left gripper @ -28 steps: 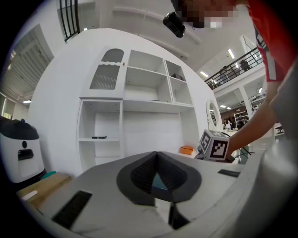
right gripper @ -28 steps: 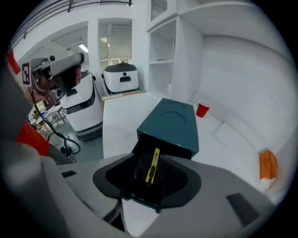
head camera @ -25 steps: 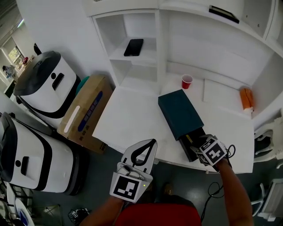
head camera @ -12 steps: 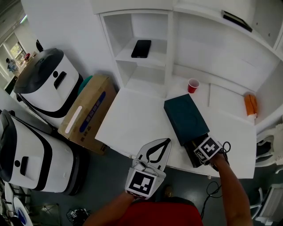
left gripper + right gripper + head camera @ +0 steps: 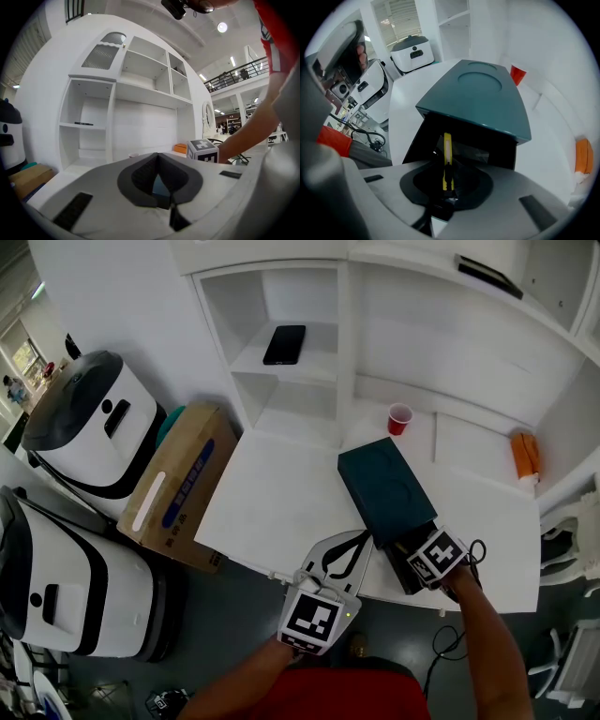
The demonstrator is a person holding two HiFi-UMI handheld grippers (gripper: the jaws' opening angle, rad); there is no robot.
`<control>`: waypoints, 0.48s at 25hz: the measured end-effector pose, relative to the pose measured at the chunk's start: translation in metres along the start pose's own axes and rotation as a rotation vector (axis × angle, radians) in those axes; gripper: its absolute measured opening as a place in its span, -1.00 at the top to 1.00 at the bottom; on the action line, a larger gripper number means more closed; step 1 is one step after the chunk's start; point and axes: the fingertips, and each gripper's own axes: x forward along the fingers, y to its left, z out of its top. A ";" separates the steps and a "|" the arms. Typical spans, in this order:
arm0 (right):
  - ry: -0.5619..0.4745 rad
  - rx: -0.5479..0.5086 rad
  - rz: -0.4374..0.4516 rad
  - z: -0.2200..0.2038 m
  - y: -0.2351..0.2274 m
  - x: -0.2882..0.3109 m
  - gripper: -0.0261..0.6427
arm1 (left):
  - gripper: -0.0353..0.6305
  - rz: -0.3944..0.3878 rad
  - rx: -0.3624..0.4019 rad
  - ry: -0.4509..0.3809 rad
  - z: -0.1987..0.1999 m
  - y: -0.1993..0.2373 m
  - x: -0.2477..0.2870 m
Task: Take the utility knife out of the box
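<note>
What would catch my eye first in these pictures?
A dark teal box lies on the white table with its black drawer pulled out. The right gripper reaches down into that drawer, its jaws closing around a yellow utility knife. A small red cup stands farther back on the table.

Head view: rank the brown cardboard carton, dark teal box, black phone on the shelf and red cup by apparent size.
1. brown cardboard carton
2. dark teal box
3. flat black phone
4. small red cup
Phone and cup look nearly alike; the carton sits lower, on the floor.
</note>
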 end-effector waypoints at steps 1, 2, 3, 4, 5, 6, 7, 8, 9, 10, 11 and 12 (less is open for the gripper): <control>-0.004 0.004 -0.004 0.000 0.001 -0.001 0.70 | 0.77 -0.003 0.001 0.003 -0.001 -0.001 0.000; -0.009 0.008 -0.014 0.000 0.000 -0.002 0.70 | 0.77 -0.004 0.001 0.005 -0.001 -0.001 0.000; -0.016 0.011 -0.026 0.000 -0.002 -0.004 0.70 | 0.77 -0.005 0.001 0.006 -0.001 -0.002 0.000; -0.025 0.015 -0.035 0.000 -0.003 -0.008 0.70 | 0.77 -0.006 0.000 0.007 -0.001 -0.002 0.000; -0.036 0.021 -0.041 0.000 -0.004 -0.012 0.70 | 0.77 -0.007 -0.001 0.008 -0.001 -0.002 0.000; -0.048 0.027 -0.047 0.000 -0.004 -0.018 0.70 | 0.77 -0.007 0.000 0.009 -0.001 -0.003 -0.001; -0.062 0.032 -0.052 0.000 -0.004 -0.024 0.70 | 0.77 -0.008 0.001 0.010 -0.001 -0.003 -0.001; -0.080 0.035 -0.055 0.000 -0.003 -0.032 0.70 | 0.77 -0.009 0.003 0.011 0.000 -0.003 -0.002; -0.104 0.038 -0.058 0.001 -0.001 -0.041 0.70 | 0.77 -0.010 0.005 0.011 0.000 -0.004 -0.003; -0.136 0.044 -0.063 0.003 0.000 -0.050 0.70 | 0.77 -0.013 0.006 0.011 0.000 -0.005 -0.004; -0.174 0.056 -0.071 0.004 0.001 -0.059 0.70 | 0.77 -0.015 0.005 0.012 0.001 -0.006 -0.004; -0.219 0.073 -0.080 0.005 0.001 -0.070 0.70 | 0.77 -0.017 0.002 0.012 0.002 -0.007 -0.005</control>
